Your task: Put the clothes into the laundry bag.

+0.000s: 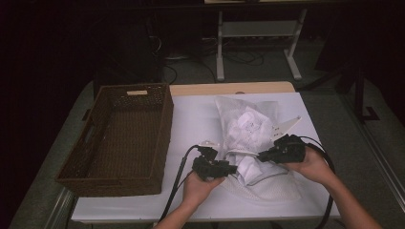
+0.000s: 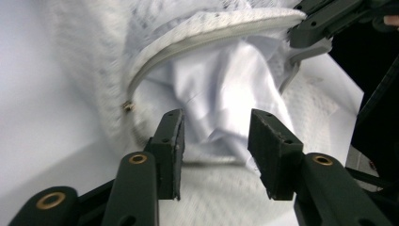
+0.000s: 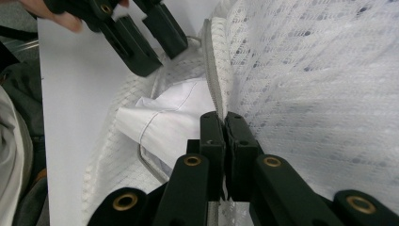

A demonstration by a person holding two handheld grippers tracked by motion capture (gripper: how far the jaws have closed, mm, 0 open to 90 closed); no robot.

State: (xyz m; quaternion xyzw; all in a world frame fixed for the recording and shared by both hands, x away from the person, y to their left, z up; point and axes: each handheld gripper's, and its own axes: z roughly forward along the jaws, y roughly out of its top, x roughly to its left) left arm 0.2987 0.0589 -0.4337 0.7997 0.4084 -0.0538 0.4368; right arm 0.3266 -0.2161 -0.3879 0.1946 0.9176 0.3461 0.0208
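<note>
High view – desk: white-topped desk (image 1: 196, 124) with a wooden far edge.
High view – basket: dark brown woven rectangular basket (image 1: 119, 138) on the desk's left part, well apart from the bag.
High view – bag: white mesh laundry bag with a zip edge (image 1: 248, 138) lies right of centre, white cloth garment (image 1: 248, 125) inside, part of it poking out at the near opening.
High view – left hand-held gripper (image 1: 228, 169): at the bag's near-left opening, held by the person's left hand (image 1: 200, 186).
High view – right hand-held gripper (image 1: 263, 155): at the bag's rim, held by the right hand (image 1: 313, 164).
Left gripper view – left hand-held gripper (image 2: 216, 141): jaws about half apart, garment (image 2: 221, 89) just ahead between them, pads not pressing it; nothing held.
Left gripper view – bag rim (image 2: 207, 35): zip edge arcs above the garment; the right hand-held gripper (image 2: 301, 42) holds it top right.
Right gripper view – right hand-held gripper (image 3: 224, 127): jaws clamped together on the bag's zip edge (image 3: 212, 70).
Right gripper view – left hand-held gripper (image 3: 150, 35): top left, jaws parted, just beside the opening.
Right gripper view – garment (image 3: 174, 117): sticks out of the bag, left of the clamped jaws.
</note>
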